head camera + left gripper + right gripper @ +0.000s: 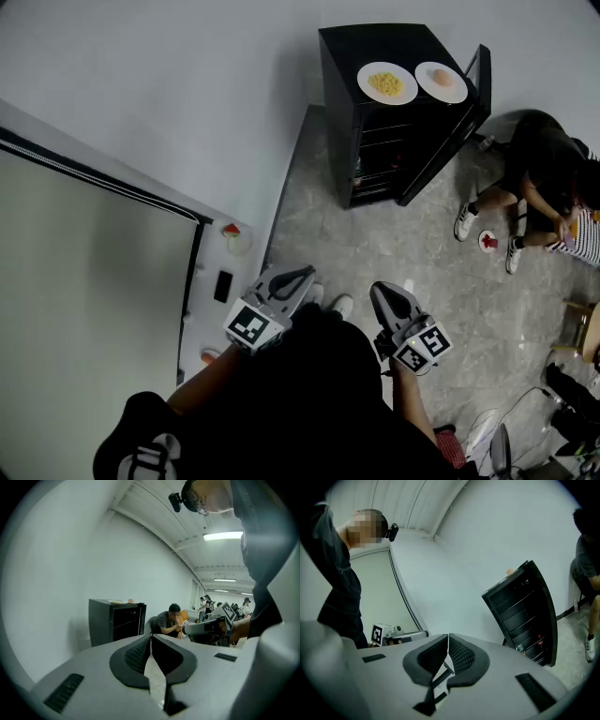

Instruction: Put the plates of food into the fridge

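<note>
Jaws of both tools were closed, tip against tip, with nothing between them. The left gripper (306, 274) and the right gripper (383, 290) were held side by side close to the person's body, and both pointed toward the far side of the room. Between them and the goal lay only the bare stone floor (375, 244). Farther away, against the white wall, stood the black fridge (375, 141), and its door (448, 136) was open to the right. Both task plates were on the top of the fridge: the plate of yellow food (387, 83) on the left and the plate of orange food (441, 82) just beside it on the right, well apart from the grippers. To the right of the fridge a seated person (544, 178) bent over the floor. The plates looked like white ceramic, so I would expect them to be stiff, smooth, a little slippery and easy to break. The food seemed to lie loose, so each plate should probably be kept level. The best place to hold is likely the bare near rim, where the jaws do not touch the food.
</note>
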`<state>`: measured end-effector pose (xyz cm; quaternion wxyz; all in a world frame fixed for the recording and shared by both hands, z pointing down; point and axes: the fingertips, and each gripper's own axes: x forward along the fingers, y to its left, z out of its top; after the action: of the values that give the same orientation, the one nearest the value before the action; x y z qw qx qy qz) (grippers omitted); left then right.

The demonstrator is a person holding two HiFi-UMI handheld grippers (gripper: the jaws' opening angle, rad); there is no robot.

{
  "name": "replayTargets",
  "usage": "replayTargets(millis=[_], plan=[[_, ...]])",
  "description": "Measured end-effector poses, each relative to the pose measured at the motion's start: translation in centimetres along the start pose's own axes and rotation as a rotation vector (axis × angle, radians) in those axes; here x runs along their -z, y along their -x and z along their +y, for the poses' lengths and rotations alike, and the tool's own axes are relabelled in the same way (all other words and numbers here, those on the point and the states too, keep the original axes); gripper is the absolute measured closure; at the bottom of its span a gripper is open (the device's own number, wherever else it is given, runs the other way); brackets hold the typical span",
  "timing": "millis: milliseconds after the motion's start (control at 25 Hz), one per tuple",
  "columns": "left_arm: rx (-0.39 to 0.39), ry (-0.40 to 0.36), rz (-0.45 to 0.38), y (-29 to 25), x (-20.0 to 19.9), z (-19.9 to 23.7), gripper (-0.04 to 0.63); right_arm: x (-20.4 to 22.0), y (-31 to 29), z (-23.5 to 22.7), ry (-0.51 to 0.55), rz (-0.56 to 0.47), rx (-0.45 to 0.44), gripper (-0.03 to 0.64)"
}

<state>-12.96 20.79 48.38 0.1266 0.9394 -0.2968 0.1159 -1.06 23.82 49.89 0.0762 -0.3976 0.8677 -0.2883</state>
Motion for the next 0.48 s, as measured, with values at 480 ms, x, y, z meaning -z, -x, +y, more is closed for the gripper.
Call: replayTargets(millis=[480], plan=[[-0.042, 0.018, -0.032, -0.8, -0.9, -1.8, 0.563, -1.6, 2.8, 0.0, 0.042, -0.055, -0.027, 0.589]])
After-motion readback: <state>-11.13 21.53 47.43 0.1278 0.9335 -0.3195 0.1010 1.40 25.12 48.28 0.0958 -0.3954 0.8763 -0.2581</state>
